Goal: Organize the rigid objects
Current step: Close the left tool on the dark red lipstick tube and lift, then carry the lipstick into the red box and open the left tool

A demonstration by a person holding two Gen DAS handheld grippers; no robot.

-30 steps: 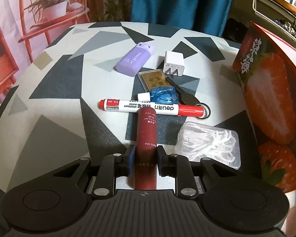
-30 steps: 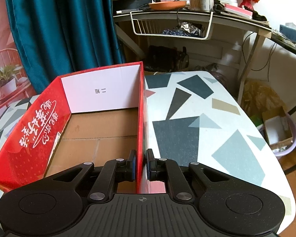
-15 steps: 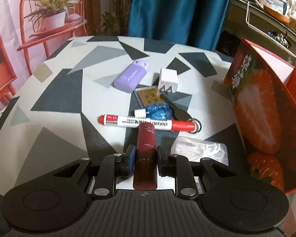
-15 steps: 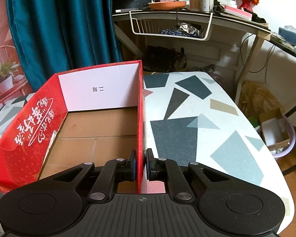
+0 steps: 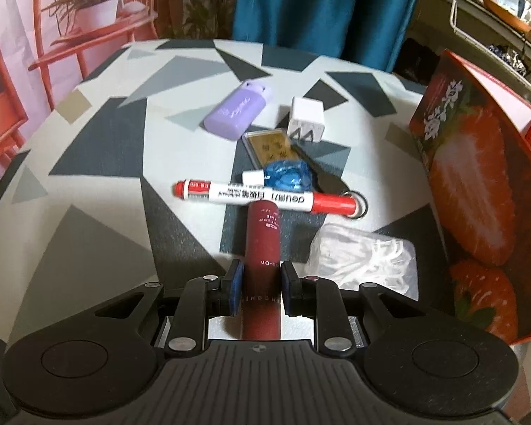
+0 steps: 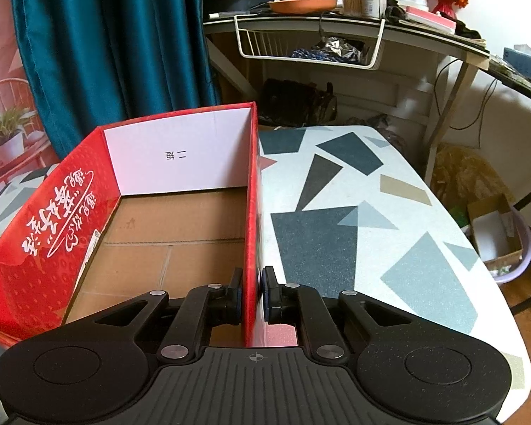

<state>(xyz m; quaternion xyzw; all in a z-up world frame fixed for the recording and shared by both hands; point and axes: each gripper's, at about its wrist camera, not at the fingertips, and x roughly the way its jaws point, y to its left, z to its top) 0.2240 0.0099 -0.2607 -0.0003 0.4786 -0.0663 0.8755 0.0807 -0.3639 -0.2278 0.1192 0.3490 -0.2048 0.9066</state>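
Jaws on the left gripper [image 5: 258, 288] are clamped on a dark red tube [image 5: 262, 248], its far tip up against the marker [image 5: 265, 196] on the tabletop [image 5: 99, 191]. Right gripper [image 6: 253, 294] is pinched tight on the box [image 6: 180, 152] wall, steadying it I guess. Looks like the pick-up step: next move is lifting the tube clear and swinging it right, over the box rim. Box looks empty so far, just bare cardboard floor. Charger [image 5: 306, 118], purple case [image 5: 239, 109] and floss bag [image 5: 366, 258] wait outside.
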